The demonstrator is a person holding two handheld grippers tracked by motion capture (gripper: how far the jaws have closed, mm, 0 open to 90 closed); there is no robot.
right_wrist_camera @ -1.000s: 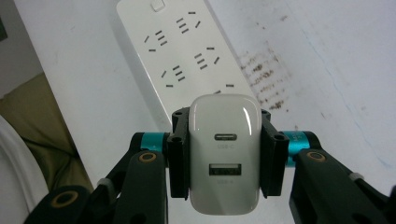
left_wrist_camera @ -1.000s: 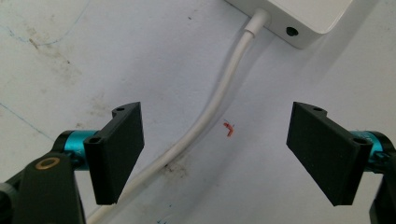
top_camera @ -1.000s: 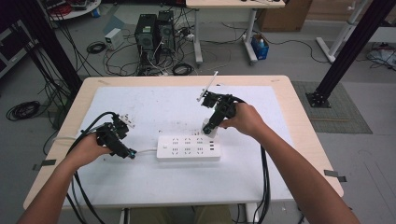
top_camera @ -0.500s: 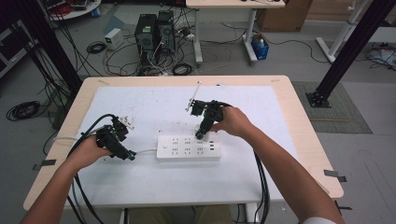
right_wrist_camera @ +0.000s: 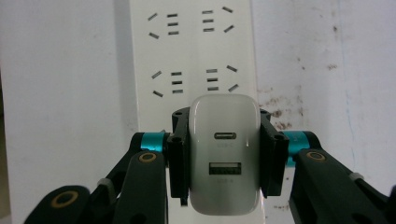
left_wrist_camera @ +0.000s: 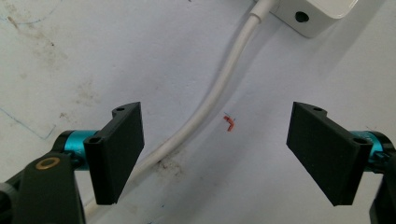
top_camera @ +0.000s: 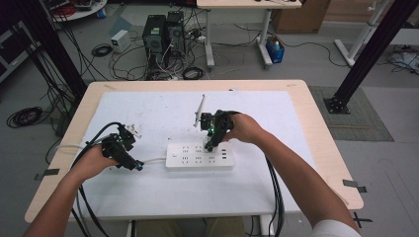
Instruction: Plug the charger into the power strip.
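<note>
Pinching a white charger (right_wrist_camera: 224,158), the right gripper (top_camera: 211,143) hovers over the power strip (top_camera: 197,157) mid-table; next, seat its prongs. Left gripper (left_wrist_camera: 215,149) spread.

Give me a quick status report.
Right gripper shut on white USB charger block, over white power strip. Left gripper open astride white cord. Sockets unobstructed.

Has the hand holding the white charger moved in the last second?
Yes. The right gripper, shut on the white charger, came down and leftward onto the power strip.
</note>
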